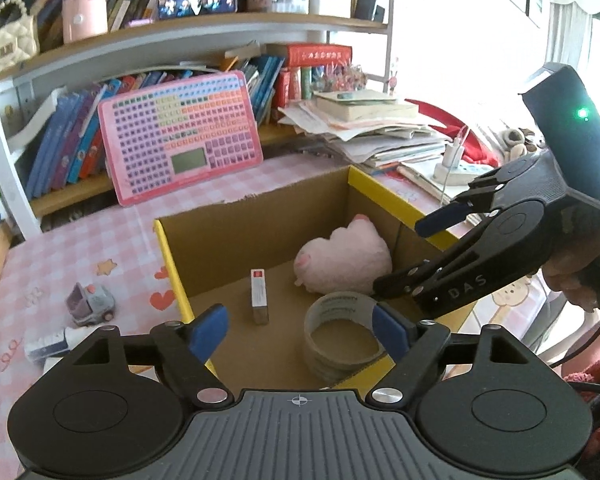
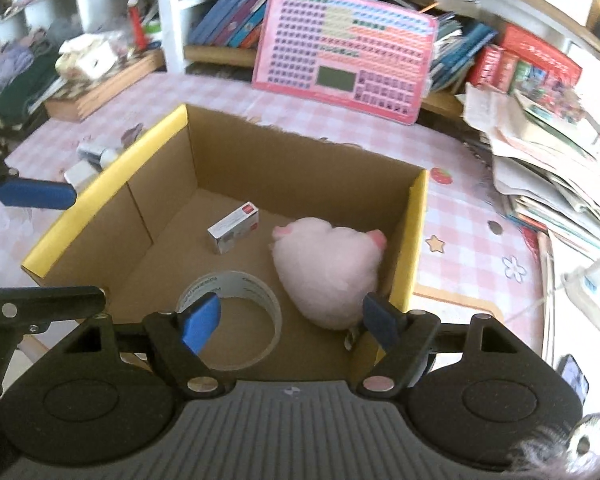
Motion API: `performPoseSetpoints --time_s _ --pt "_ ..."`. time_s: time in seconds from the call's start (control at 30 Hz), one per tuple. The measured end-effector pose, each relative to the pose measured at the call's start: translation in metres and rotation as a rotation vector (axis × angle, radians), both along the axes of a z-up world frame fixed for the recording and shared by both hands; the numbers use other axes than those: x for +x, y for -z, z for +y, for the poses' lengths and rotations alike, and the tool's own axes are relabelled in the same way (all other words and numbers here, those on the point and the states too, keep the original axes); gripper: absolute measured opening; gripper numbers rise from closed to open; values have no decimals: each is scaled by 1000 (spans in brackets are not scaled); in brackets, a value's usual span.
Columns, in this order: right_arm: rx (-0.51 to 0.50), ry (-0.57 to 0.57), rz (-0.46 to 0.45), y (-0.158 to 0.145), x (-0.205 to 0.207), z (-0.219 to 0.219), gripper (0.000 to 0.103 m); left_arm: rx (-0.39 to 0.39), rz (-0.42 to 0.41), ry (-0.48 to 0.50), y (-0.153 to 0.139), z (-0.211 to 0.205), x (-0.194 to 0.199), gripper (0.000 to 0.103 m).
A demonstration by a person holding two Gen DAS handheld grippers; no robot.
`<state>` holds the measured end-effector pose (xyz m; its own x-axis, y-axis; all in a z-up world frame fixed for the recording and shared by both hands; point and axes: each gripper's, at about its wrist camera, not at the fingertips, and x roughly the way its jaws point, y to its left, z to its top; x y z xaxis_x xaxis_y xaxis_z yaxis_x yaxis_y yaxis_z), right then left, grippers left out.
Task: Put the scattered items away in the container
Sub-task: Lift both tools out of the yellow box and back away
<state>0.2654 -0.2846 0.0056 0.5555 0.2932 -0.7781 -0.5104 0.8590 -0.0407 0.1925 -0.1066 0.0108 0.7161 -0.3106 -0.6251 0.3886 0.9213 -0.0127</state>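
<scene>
Both sets of fingers are spread apart with nothing between them: the left gripper [image 1: 302, 330] and the right gripper [image 2: 290, 322] are both held above the near edge of the box [image 2: 100, 188], pointing down into it.

Inside the box three things are seen lying on the floor: a pink plush [image 2: 332, 268] against the right wall, a tape roll [image 2: 230, 316] near the front, and a small carton [image 2: 234, 226] toward the middle. On the desk [image 1: 80, 240], left of the box, a toy car [image 1: 90, 302] and a tube [image 1: 48, 346] are left out, with a white piece beside the tube that cannot be made out; the task is judged unfinished.

The main risk is judged to be the box itself: its yellow left wall stands between the grippers and the leftover items, and it could be clipped or shoved if a gripper is swung across low. The two grippers are close together, so a knock between them is possible if both are moved left at once. The toy car could be rolled away by a glancing touch, and the tube could be pushed off the near desk edge.

Behind the box a pink board [image 1: 180, 136] is propped against the shelf [image 1: 220, 28], and a paper stack [image 1: 380, 132] sits to the right; neither blocks the way.
</scene>
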Motion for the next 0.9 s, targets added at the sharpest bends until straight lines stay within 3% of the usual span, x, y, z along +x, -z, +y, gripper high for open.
performPoseSetpoints --time_s 0.5,0.9 --pt "78 222 -202 -22 -79 -2 82 -23 -67 58 -5 18 -41 82" --pt "92 391 -242 -19 -154 13 83 -41 -53 83 -5 52 -95 83"
